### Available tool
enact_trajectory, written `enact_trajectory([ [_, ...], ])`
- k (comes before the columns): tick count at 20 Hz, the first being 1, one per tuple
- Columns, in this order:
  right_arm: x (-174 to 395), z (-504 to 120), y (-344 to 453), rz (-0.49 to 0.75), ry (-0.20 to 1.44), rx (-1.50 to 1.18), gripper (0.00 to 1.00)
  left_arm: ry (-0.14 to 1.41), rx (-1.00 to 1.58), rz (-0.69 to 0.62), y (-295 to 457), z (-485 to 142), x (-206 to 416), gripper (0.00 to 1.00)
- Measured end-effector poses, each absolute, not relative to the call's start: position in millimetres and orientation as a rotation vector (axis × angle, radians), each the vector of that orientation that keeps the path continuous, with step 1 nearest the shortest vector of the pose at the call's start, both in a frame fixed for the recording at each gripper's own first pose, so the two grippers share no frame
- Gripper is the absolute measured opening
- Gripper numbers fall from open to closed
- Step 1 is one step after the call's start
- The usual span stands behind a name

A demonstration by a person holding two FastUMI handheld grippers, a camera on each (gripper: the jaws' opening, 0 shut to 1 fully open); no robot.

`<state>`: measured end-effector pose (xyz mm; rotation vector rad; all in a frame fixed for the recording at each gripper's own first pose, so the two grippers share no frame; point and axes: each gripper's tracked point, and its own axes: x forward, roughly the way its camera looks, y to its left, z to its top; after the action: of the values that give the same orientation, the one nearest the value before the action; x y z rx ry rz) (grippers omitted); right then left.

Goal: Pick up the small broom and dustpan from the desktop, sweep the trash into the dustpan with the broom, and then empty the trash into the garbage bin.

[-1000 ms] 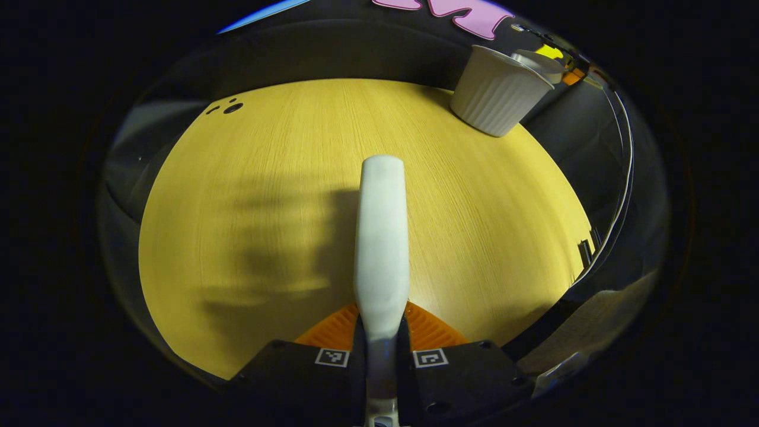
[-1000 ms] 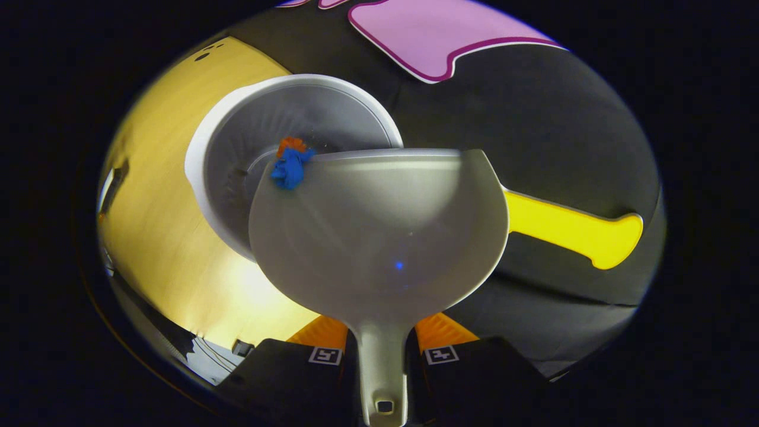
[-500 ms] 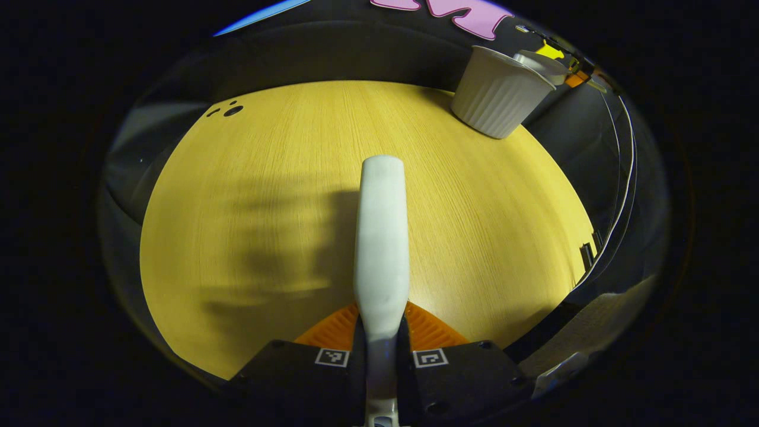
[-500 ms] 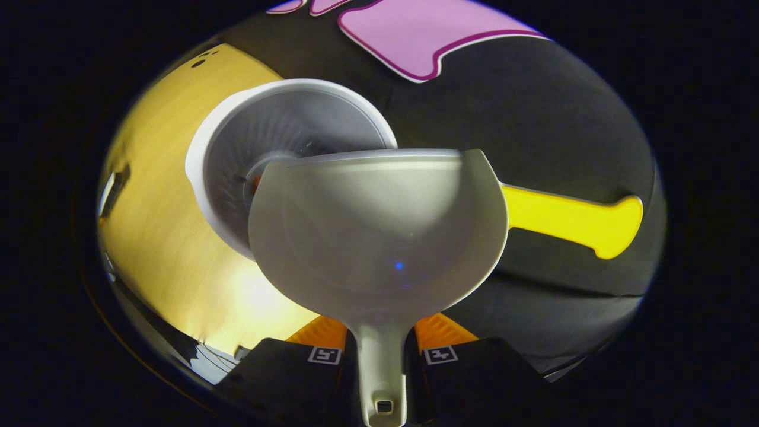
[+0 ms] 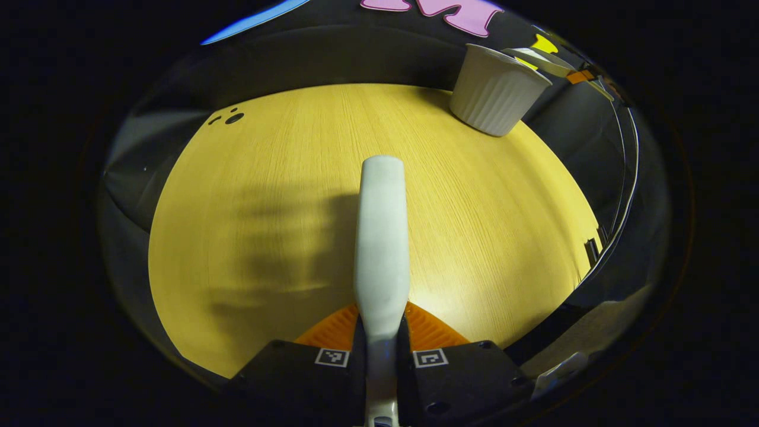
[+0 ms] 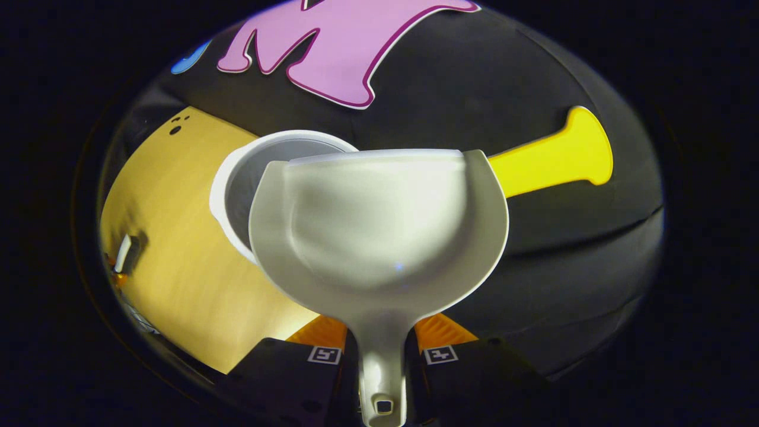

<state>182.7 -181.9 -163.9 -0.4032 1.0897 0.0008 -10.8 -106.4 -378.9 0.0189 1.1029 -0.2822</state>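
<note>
In the left gripper view my left gripper (image 5: pixel 381 338) is shut on the white broom (image 5: pixel 382 237), which points forward over the yellow desktop (image 5: pixel 267 178). The white ribbed garbage bin (image 5: pixel 495 89) stands at the desk's far right corner, with the dustpan's edge (image 5: pixel 536 54) just behind its rim. In the right gripper view my right gripper (image 6: pixel 381 341) is shut on the handle of the white dustpan (image 6: pixel 379 231). The pan is empty and held level in front of the bin (image 6: pixel 249 172), covering most of the bin's mouth.
Small dark holes (image 5: pixel 228 115) mark the desktop's far left corner. The black booth wall (image 6: pixel 533 249) rises right behind the bin. A cable (image 5: pixel 622 196) runs down past the desk's right edge.
The blue and orange trash slid off the dustpan into the bin. The dustpan then tipped back from its pouring tilt and drew away from the bin. The left gripper with the broom barely moved.
</note>
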Motion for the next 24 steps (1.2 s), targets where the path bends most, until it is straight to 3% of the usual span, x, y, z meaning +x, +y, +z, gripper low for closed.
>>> enact_trajectory([
  [4, 153, -156, -159, 0.032, 1.016, -0.260, 0.35, 1.109, 0.045, -0.270, -107, -377, -11, 0.25],
  [5, 143, -154, -154, 0.044, 1.004, -0.240, 0.31, 1.111, 0.050, -0.266, -107, -376, -11, 0.25],
  [6, 132, -152, -149, 0.058, 0.996, -0.223, 0.35, 1.115, 0.055, -0.261, -107, -377, -11, 0.25],
  [13, 56, -168, -85, 0.180, 0.994, -0.134, 0.35, 1.133, 0.102, -0.236, -107, -378, -10, 0.25],
  [15, 31, -182, -62, 0.218, 1.018, -0.106, 0.31, 1.134, 0.117, -0.228, -106, -378, -10, 0.25],
  [21, -35, -253, -2, 0.303, 1.122, -0.083, 0.39, 1.117, 0.182, -0.222, -111, -375, -9, 0.25],
  [24, -62, -290, 23, 0.339, 1.171, -0.105, 0.36, 1.115, 0.201, -0.223, -110, -375, -9, 0.25],
])
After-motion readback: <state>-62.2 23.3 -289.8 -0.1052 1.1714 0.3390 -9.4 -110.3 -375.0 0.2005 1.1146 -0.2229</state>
